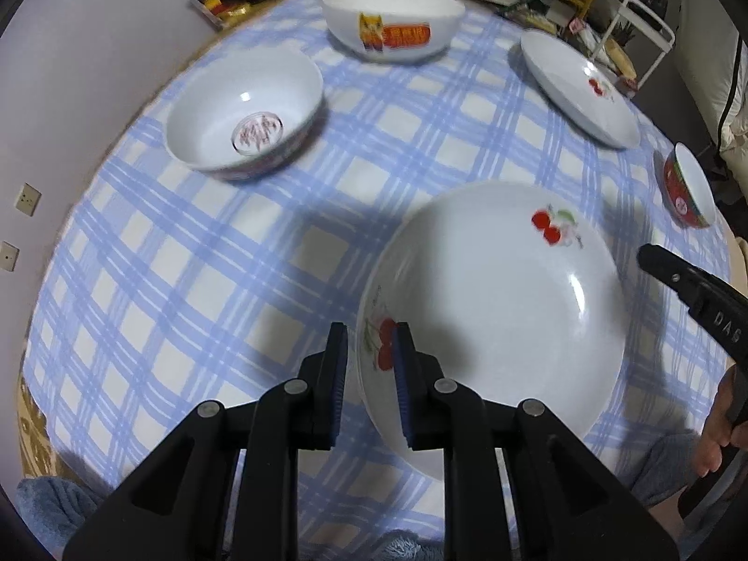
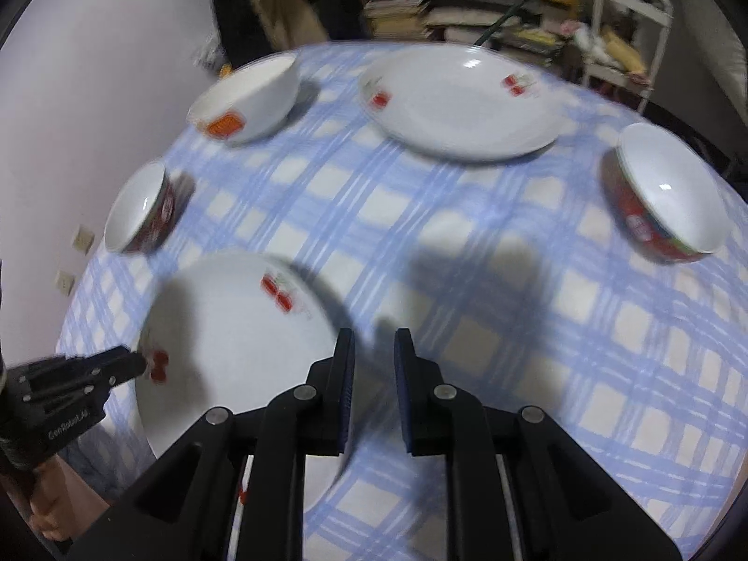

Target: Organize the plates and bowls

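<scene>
The near plate [image 1: 505,308] lies on the bench [image 1: 187,280], its left rim between the left gripper [image 1: 371,355] jaws — narrowly spread, pinch not certain. The right gripper [image 2: 374,360] — jaws narrow, empty — hangs just beyond its right rim.

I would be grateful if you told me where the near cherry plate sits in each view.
Left wrist: near cherry plate lower centre-right, rim between the left gripper.
Right wrist: lower left.
Shared landmark: far cherry plate.
</scene>
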Tool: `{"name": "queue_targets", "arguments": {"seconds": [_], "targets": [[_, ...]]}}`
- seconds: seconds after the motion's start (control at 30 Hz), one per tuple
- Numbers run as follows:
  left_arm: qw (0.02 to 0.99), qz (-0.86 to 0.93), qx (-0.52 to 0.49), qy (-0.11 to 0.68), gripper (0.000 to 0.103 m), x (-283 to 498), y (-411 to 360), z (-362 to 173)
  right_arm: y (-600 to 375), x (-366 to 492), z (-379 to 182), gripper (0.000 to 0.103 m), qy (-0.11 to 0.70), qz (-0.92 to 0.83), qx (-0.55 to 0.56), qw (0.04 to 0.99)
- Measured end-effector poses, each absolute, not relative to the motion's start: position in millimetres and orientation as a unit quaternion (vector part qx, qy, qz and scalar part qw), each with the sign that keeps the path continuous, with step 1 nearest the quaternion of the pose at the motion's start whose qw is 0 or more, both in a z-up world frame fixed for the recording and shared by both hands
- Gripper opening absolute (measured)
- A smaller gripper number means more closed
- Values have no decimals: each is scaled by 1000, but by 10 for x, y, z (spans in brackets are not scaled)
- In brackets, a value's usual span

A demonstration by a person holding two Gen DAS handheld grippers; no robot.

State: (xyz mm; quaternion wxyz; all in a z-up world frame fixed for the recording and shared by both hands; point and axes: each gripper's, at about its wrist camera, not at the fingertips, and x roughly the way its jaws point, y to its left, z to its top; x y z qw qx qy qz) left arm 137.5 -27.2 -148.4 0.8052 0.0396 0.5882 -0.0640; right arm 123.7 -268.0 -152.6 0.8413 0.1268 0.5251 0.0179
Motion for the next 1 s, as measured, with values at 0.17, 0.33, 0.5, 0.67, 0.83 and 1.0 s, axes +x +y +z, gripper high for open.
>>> {"name": "queue_targets", "arguments": {"seconds": [0.17,0.33,0.5,0.67,0.83,1.0], "targets": [[821,-71,34,565,26,1412,-318,-1309,-2893,1227,-1323,18,494,-8,144,857],[834,-81,40,545,38,1524,-472,-1139,-3014,1272,-1148,46,466,-29,138,873],[848,-81,45,522,50,1634,-583,-938,-3173,1326,-988,62,449,-32,143,881],[861,-89,47,499,69,1861,-719,-786,-3437,1453,-815,84,423,-36,152,892],[865,-108,72,484,70,2165,-1001,-785,-3738,1725,-699,90,398,-53,162,902],[866,-128,101,472,76,2428,-1348,-868,-3929,2111,-682,100,401,-56,138,904]]}}
